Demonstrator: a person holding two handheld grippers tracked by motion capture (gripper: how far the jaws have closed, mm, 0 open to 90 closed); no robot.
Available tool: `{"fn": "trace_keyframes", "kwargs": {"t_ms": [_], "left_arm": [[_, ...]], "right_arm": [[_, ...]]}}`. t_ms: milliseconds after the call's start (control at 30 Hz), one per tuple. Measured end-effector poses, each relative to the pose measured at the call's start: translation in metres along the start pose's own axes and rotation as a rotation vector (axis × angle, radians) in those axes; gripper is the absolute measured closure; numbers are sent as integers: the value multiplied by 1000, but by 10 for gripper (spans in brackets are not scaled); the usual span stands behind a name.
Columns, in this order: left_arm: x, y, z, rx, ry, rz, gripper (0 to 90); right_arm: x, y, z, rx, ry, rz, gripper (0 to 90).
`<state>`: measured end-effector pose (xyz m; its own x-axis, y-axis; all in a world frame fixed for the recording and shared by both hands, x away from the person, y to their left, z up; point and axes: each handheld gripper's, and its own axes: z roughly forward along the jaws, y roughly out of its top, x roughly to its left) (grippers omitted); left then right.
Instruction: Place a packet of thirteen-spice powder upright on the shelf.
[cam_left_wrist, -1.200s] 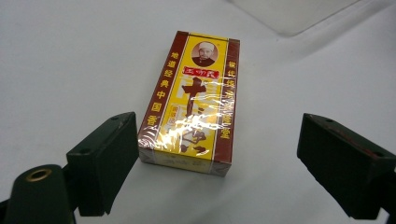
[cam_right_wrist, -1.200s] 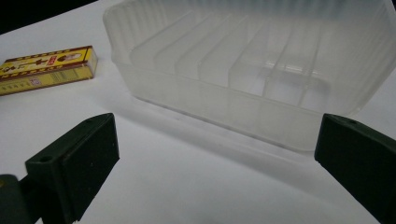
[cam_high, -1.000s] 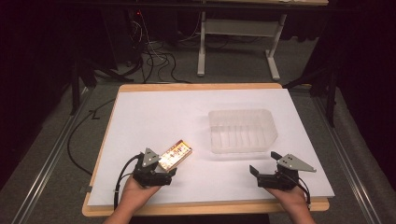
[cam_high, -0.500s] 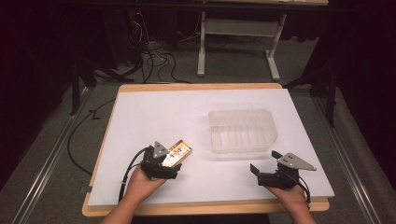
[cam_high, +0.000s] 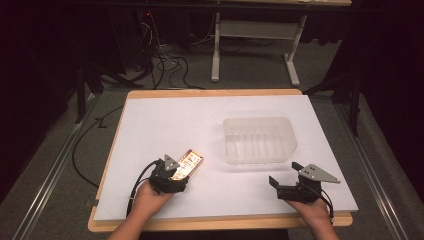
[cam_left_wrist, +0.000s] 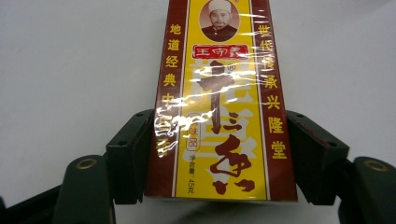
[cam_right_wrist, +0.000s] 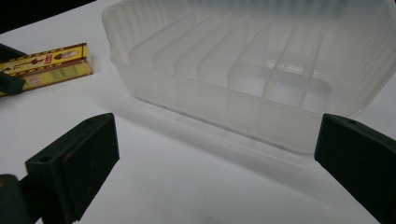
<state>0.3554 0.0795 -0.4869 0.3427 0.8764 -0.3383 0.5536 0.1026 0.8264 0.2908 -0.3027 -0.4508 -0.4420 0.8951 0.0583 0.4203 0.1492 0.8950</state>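
Note:
A long red and yellow carton (cam_high: 188, 163) with Chinese print lies flat on the white table top, left of centre. My left gripper (cam_high: 176, 173) has just been closing its jaws and is shut on the carton's near end. In the left gripper view the carton (cam_left_wrist: 219, 93) runs away from me, and both black pads (cam_left_wrist: 133, 154) press on its long sides. My right gripper (cam_high: 284, 175) rests near the front right edge, open and holding nothing. Its jaws (cam_right_wrist: 215, 154) face the clear plastic container (cam_right_wrist: 210, 102), and the carton (cam_right_wrist: 46, 65) shows at the far left.
The clear ribbed container (cam_high: 257, 120) stands empty on the white sheet (cam_high: 165, 120), right of centre. The wooden board's front edge (cam_high: 215, 222) runs just before my hands. Beyond the table are cables (cam_high: 165, 60) and a metal frame (cam_high: 255, 30) on the floor.
My left hand moved a little forward over the carton's near end and the jaws closed on it. The right hand and the container stayed put.

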Motion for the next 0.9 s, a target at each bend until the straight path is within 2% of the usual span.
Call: {"fn": "trace_keyframes", "kwargs": {"t_ms": [67,233,300,467,567,733,800,900], "left_arm": [[0,-4,-13,27,44,-25,321],[2,-8,-26,43,72,-54,320],[2,-8,-27,51,70,-54,318],[-1,-5,-23,104,68,-44,239],[-2,1,-19,127,70,-54,223],[-7,9,-12,209,92,-16,152],[-7,11,-9,248,93,-24,147],[-8,14,-6,300,109,5,139]], "right_arm": [[1,0,-1,-6,3,-10,4],[2,1,0,-7,8,-9,4],[2,1,0,-6,9,-16,4],[4,2,0,-10,11,-26,6],[5,3,0,-9,11,-26,8],[4,3,-1,-12,12,-28,19],[4,3,-1,-15,15,-32,30],[5,4,-3,-30,17,-39,36]]}}
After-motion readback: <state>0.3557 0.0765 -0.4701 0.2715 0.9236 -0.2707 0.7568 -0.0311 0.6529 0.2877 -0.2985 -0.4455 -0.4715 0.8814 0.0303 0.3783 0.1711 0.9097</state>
